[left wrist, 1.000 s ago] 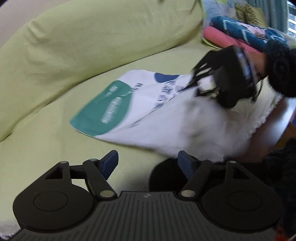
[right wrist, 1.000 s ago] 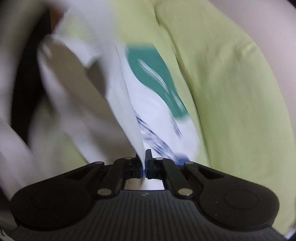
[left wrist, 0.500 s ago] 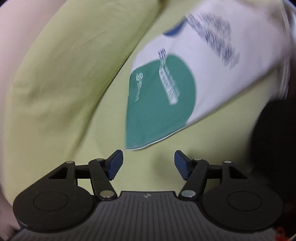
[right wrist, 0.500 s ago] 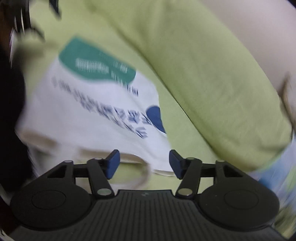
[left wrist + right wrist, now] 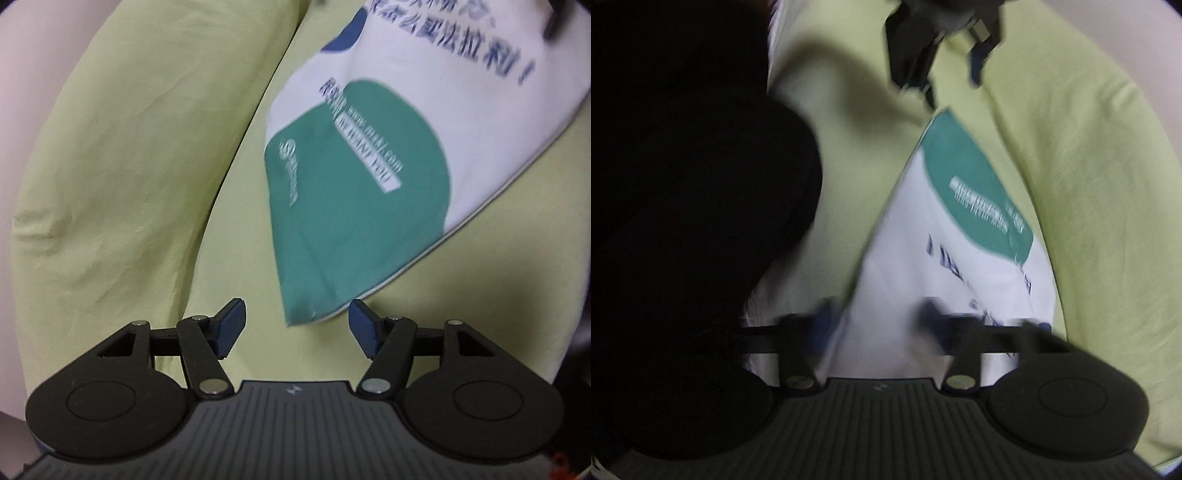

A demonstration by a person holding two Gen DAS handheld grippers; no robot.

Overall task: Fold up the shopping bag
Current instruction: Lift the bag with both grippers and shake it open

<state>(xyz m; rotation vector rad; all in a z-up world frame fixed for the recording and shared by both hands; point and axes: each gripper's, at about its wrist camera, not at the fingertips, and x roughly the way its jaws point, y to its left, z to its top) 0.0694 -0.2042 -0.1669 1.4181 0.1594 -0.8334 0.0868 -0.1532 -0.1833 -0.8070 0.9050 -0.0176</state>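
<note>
White fabric with a green printed patch forms the shopping bag (image 5: 424, 140), which lies spread flat on a yellow-green sofa cover (image 5: 229, 258), beside the back cushion (image 5: 129, 147). To fold well, grip opposite ends square to the edges and keep the cloth taut so that the layers align. The left claw (image 5: 297, 325) stands wide open and empty; the bag's green corner lies between its blue fingertips (image 5: 231, 323). The right claw (image 5: 879, 325) is blurred but appears open and empty, straddling the bag's white end.
</note>
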